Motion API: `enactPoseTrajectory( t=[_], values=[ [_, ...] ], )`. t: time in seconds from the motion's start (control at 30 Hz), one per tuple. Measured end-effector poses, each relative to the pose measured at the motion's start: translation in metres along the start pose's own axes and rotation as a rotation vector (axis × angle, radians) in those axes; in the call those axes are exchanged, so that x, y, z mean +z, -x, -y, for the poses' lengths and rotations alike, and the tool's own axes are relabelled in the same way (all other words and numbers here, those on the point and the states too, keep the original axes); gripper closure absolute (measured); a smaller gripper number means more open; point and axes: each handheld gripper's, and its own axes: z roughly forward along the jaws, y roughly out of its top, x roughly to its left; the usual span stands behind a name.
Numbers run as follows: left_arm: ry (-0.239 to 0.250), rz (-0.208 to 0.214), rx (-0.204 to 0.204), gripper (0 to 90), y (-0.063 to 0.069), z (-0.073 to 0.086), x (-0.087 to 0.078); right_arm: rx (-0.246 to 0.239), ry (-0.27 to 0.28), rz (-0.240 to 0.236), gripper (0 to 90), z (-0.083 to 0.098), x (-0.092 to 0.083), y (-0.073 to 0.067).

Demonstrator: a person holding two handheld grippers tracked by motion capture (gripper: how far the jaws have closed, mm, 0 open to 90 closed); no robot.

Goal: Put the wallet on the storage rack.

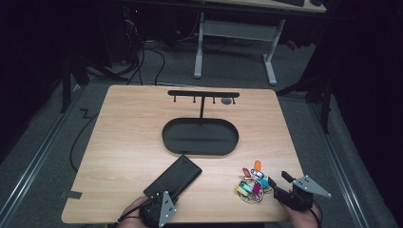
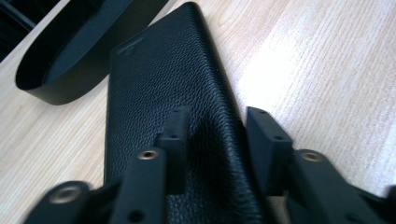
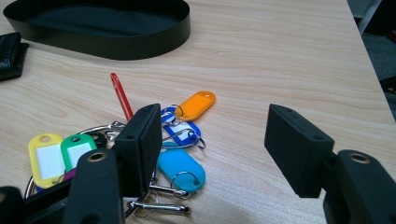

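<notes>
Left tool (image 2: 212,140): at the near edge of the desk, over the near end of the black wallet; its jaws straddle the wallet's right long edge, one over the leather face, one just off the edge above the wood. Whether the pads press the leather cannot be told.
Black wallet (image 1: 173,177): lies flat on the desk, slanting from the left tool toward the tray; grained leather, closed. Its far end stops just short of the tray.
Right tool (image 3: 212,154): at the near right corner of the desk, jaws wide apart, nothing between them. One jaw stands over the edge of the key tag bunch; the other is over bare wood.
Key tag bunch (image 1: 252,183): on the desk, just left of the right tool. Tags in yellow, green, blue, cyan, orange and red, on metal rings, lying in a loose heap.
Tray (image 1: 167,137): black oval, mid-desk, beyond both things; a black post rises behind it to a crossbar with small hooks.
Desk (image 1: 128,128): light wood top.
Hands: one behind each tool at the bottom of the high view.
</notes>
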Motion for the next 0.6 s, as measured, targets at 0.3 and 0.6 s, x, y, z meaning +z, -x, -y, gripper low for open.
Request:
enactPoseTrajectory(
  t=[0.3,0.6],
  values=[
    [-0.009,-0.037,-0.001,76.3,0.000,-0.001,-0.006,0.004,0.006,-0.002,37.2,0.000,-0.003,0.000],
    [0.069,-0.041,-0.093,80.1,-0.014,0.000,-0.023,0.008,0.002,-0.005,37.2,0.001,-0.001,0.001]
  ],
)
